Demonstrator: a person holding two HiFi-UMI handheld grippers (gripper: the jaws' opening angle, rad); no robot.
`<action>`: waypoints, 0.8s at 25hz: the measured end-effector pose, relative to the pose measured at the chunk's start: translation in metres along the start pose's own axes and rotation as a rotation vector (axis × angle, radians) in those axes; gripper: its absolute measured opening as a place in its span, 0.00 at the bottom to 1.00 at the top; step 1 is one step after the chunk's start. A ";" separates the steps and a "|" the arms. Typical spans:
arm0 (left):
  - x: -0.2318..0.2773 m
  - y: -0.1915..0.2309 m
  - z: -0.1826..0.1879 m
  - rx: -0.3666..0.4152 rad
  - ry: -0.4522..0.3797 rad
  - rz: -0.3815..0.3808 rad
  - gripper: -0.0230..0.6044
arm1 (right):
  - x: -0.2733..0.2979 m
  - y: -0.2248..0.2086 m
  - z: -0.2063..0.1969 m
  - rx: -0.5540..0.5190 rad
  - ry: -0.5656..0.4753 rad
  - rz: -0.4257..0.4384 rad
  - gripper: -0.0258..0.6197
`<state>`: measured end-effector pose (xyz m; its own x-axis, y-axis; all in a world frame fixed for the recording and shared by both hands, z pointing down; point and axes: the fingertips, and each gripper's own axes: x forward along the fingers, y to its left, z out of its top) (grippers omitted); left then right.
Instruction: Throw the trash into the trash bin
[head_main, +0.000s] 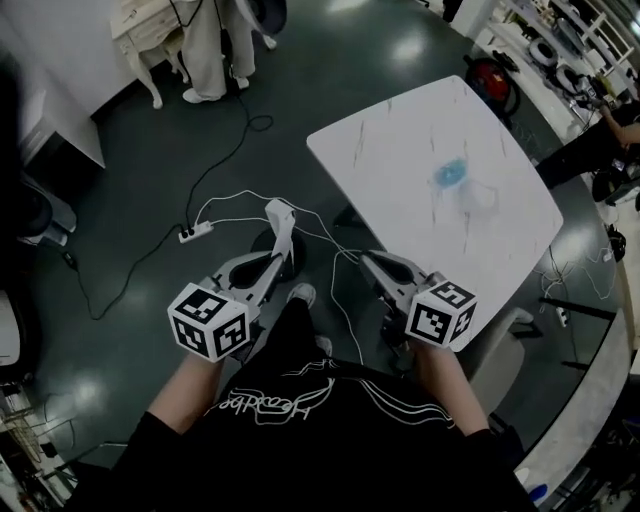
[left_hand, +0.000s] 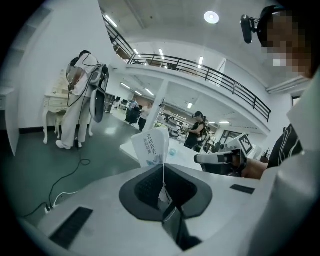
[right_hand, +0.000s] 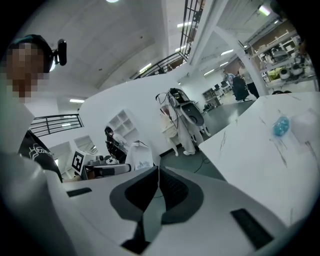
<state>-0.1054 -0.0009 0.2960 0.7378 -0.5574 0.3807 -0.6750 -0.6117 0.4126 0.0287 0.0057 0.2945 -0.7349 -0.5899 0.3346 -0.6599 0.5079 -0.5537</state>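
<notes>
Trash wrapper (left_hand: 150, 145) sits pinched between closed fingers (left_hand: 145, 187) of the left gripper (left_hand: 163, 167).

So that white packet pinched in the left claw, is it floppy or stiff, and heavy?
Probably fairly stiff: the packet stands upright above the left claw without drooping. Likely light, since a pinch on its thin bottom edge carries it. It might slip if jolted; only a corner is gripped.
</notes>
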 end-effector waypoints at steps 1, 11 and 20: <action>0.003 0.009 -0.006 -0.013 0.017 0.006 0.05 | 0.009 -0.002 -0.004 -0.001 0.020 -0.002 0.09; 0.065 0.127 -0.074 -0.178 0.193 0.081 0.05 | 0.088 -0.046 -0.040 0.058 0.165 -0.020 0.09; 0.119 0.212 -0.182 -0.310 0.393 0.146 0.05 | 0.152 -0.087 -0.106 0.088 0.328 -0.058 0.09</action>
<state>-0.1617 -0.0950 0.5790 0.6195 -0.3355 0.7097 -0.7838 -0.3149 0.5353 -0.0424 -0.0616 0.4749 -0.7175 -0.3752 0.5869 -0.6962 0.4155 -0.5854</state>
